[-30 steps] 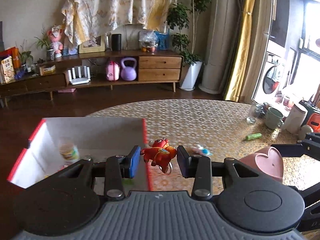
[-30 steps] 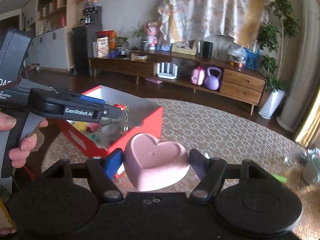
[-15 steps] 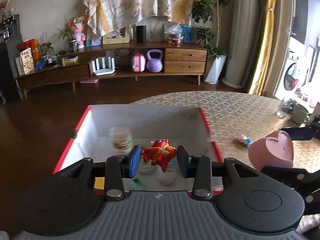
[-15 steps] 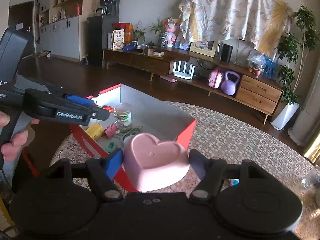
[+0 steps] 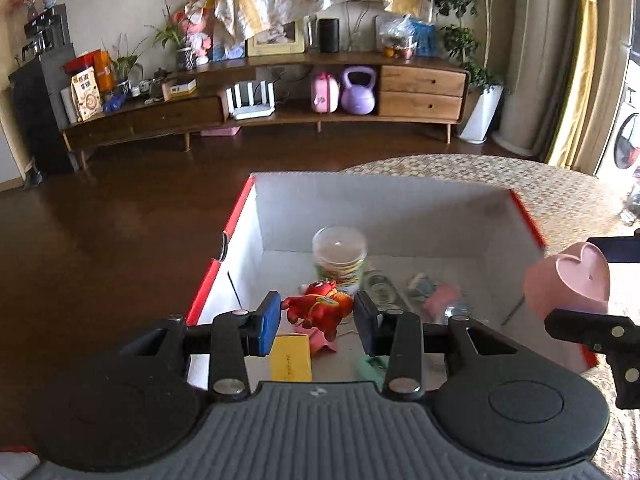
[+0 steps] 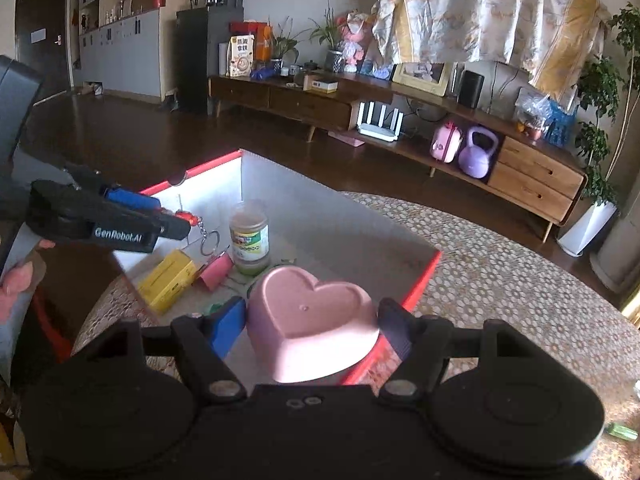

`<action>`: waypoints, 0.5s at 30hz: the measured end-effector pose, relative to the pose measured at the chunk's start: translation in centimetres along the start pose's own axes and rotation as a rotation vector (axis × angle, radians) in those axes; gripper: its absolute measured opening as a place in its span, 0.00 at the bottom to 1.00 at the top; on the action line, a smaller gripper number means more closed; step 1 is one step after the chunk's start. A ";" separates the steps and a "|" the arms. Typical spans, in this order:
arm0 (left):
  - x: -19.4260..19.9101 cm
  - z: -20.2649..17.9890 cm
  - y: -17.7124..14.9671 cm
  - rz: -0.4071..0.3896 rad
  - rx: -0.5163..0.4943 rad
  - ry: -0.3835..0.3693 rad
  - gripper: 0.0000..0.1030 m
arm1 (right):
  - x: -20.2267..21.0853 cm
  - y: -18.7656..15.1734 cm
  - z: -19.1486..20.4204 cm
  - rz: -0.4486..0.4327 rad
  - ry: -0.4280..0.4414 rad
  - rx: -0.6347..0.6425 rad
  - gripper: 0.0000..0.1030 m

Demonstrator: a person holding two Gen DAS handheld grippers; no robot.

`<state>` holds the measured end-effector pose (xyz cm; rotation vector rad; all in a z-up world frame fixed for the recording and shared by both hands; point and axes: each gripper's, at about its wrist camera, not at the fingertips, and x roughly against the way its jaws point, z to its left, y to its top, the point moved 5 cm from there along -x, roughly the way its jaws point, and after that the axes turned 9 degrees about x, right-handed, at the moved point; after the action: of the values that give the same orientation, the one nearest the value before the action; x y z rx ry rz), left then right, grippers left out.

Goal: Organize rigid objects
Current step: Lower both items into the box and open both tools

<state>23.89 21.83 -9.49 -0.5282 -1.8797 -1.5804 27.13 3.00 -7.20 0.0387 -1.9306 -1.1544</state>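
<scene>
My left gripper (image 5: 315,320) is shut on a red toy keychain (image 5: 316,308) and holds it over the open red-edged white box (image 5: 248,248). In the right wrist view the left gripper (image 6: 176,224) hangs over the box's left side with the key ring (image 6: 209,240) dangling. My right gripper (image 6: 312,324) is shut on a pink heart-shaped bowl (image 6: 312,316), held upside down above the box's near right corner; it also shows in the left wrist view (image 5: 568,280). In the box (image 6: 424,280) are a jar (image 6: 249,236), a yellow packet (image 6: 168,280) and a pink piece (image 6: 216,274).
The box sits on a round table with a woven cloth (image 6: 500,264). A small green object (image 6: 620,432) lies on the table at the right. A low wooden sideboard (image 5: 280,92) stands across the dark floor.
Both grippers have moved left from over the table to above the box, each still holding its object. The heart bowl now hangs over the box's right corner.
</scene>
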 end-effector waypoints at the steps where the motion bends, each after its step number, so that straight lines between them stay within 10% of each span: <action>1: -0.4 0.2 -0.1 0.008 0.003 0.004 0.38 | -0.7 0.2 -0.1 0.008 0.004 -0.004 0.70; 15: -5.0 -0.5 -0.8 0.075 -0.065 0.041 0.38 | -7.4 0.9 0.7 0.124 0.030 0.011 0.70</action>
<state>27.10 21.60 -13.48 -0.5829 -1.7632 -1.5954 31.67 7.12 -11.57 -0.0567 -1.8852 -1.0554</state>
